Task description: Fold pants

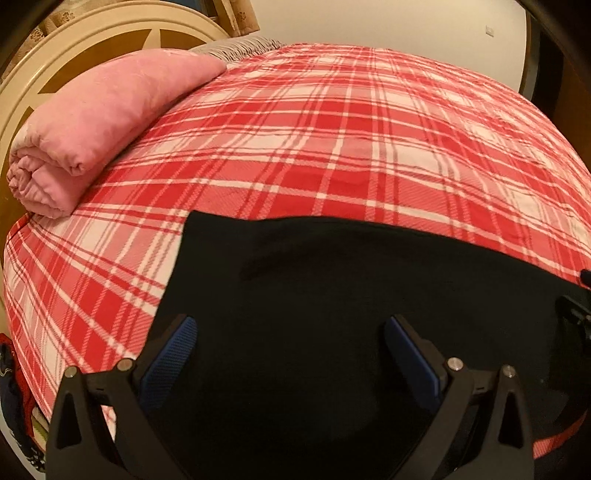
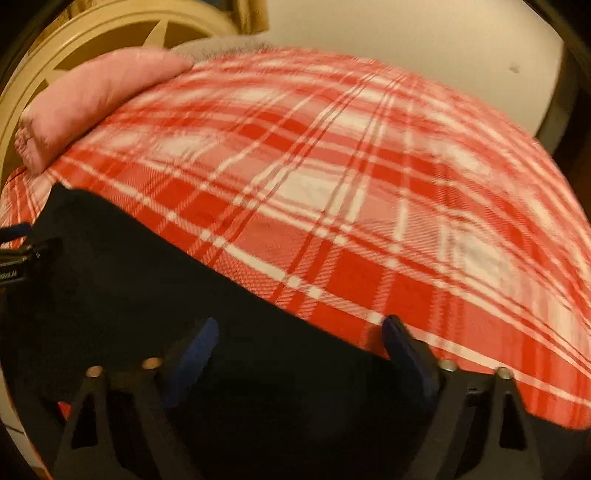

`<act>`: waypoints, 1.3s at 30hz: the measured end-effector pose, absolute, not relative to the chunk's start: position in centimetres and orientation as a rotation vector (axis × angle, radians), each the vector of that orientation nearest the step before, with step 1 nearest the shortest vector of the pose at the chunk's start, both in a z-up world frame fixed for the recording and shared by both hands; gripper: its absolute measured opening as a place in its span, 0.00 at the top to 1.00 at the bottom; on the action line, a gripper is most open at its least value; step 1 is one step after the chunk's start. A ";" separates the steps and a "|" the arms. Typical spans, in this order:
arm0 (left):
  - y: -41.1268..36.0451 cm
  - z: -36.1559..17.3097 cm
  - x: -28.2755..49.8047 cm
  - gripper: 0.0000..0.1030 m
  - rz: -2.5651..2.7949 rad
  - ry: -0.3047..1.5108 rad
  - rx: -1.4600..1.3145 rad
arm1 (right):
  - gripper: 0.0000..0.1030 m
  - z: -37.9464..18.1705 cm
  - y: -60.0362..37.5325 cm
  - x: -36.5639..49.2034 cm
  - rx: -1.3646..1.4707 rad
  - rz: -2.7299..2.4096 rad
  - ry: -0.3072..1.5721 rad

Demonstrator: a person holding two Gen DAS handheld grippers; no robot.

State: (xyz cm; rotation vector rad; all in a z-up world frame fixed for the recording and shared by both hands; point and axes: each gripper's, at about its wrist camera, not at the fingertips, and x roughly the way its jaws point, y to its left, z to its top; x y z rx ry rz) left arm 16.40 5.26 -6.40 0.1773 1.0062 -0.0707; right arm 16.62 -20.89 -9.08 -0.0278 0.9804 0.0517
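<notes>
At the far left a cream and brown headboard (image 1: 22,92) curves up behind a rolled pink quilt (image 1: 99,122), which lies along the left edge of the bed on the red and white plaid blanket (image 1: 332,140). Beyond the quilt a strip of grey fringed cloth (image 1: 236,50) shows at the bed's far edge, below a plain wall (image 1: 388,22). The blanket runs broad and bare from the quilt across to its right edge, giving open room beyond the black pants (image 1: 332,295), which lie flat on the near part of the bed with a fairly straight far edge and a squared far left corner. The left gripper (image 1: 290,328) stands over the pants with its blue-padded fingers spread wide apart, both pads above dark cloth and nothing between them but the fabric beneath. In the right wrist view, which is blurred, the pants (image 2: 147,280) fill the lower left, their edge slanting down to the right across the blanket (image 2: 369,184). The right gripper (image 2: 299,328) is likewise spread wide, its left finger over the pants and its right finger at the cloth's edge where blanket begins. Whether either gripper touches the fabric cannot be told.
</notes>
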 end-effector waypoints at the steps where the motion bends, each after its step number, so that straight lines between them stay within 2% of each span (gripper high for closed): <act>1: 5.4 -6.6 16.6 0.00 -0.074 1.005 0.170 | 0.21 -9.0 -20.8 16.6 -0.040 0.070 0.966; 3: 5.5 -6.7 16.8 0.00 -0.080 0.996 0.149 | 0.27 -8.8 -20.6 16.7 -0.058 0.093 0.975; 5: 5.6 -6.8 17.1 0.00 -0.083 0.995 0.133 | 0.38 -8.7 -20.4 16.6 -0.073 0.132 0.981; 7: 5.7 -6.9 17.3 0.00 -0.085 0.992 0.123 | 0.63 -8.3 -19.6 16.4 -0.110 0.166 0.981; 8: 5.7 -6.9 17.3 0.00 -0.087 0.987 0.122 | 0.69 -8.1 -19.0 16.3 -0.134 0.170 0.980; 9: 5.7 -6.9 17.3 0.00 -0.090 0.983 0.122 | 0.85 -7.9 -18.5 16.1 -0.150 0.176 0.984; 10: 5.8 -6.8 17.2 0.00 -0.092 0.984 0.123 | 0.92 -7.7 -18.1 15.9 -0.166 0.164 0.983; 19: 10.7 -3.6 15.0 0.00 -0.100 0.963 -0.017 | 0.95 -3.4 -16.2 7.5 -0.135 0.224 0.822; 27: 9.9 -1.5 16.5 0.00 -0.181 0.973 -0.120 | 0.95 -7.1 -13.7 3.4 -0.118 0.219 0.827; 34: 8.1 -4.2 19.8 0.02 -0.157 1.114 -0.184 | 0.95 -7.5 -13.3 2.2 -0.145 0.201 0.782; 35: 8.0 -4.6 20.0 0.08 -0.155 1.132 -0.197 | 0.95 -7.6 -13.3 2.2 -0.139 0.201 0.784; 36: 7.9 -5.1 20.3 0.21 -0.158 1.151 -0.214 | 0.96 -7.6 -13.5 2.2 -0.134 0.200 0.786; 39: 7.6 -5.8 20.2 0.47 -0.157 1.165 -0.215 | 0.96 -7.2 -13.9 2.5 -0.106 0.196 0.783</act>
